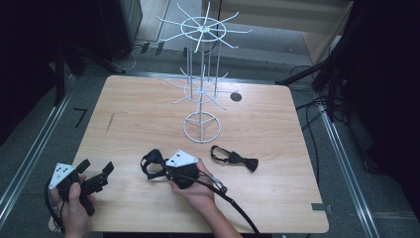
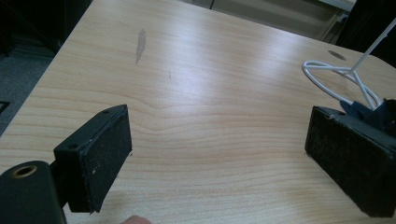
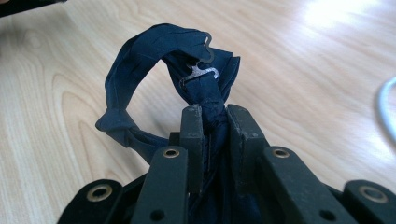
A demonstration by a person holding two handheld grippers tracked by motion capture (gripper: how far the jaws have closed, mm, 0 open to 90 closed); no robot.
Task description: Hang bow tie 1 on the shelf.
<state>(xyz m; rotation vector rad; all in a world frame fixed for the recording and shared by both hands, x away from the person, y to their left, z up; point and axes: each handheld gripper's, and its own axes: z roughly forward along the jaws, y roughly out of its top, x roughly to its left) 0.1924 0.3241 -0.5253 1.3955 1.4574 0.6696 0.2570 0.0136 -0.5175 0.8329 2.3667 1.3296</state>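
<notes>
High view: a pale wooden table (image 1: 277,148) carries a white wire display stand with radiating hooks (image 1: 202,74), whose ring base sits near the table's middle. The right gripper (image 1: 157,166), held in the person's right hand (image 1: 195,186), lies just in front of that base; its jaws are closed on a dark navy fabric bow tie with a looped strap (image 3: 154,70), the cloth pinched between the pads while the strap arches beyond the fingertips, a small metal hook clasp (image 3: 201,69) at its top. A second black bow tie (image 1: 236,158) lies flat on the table just right of this gripper, apart from it. The left gripper (image 1: 96,171) rests near the table's front left corner, jaws spread wide over bare wood, holding nothing.
</notes>
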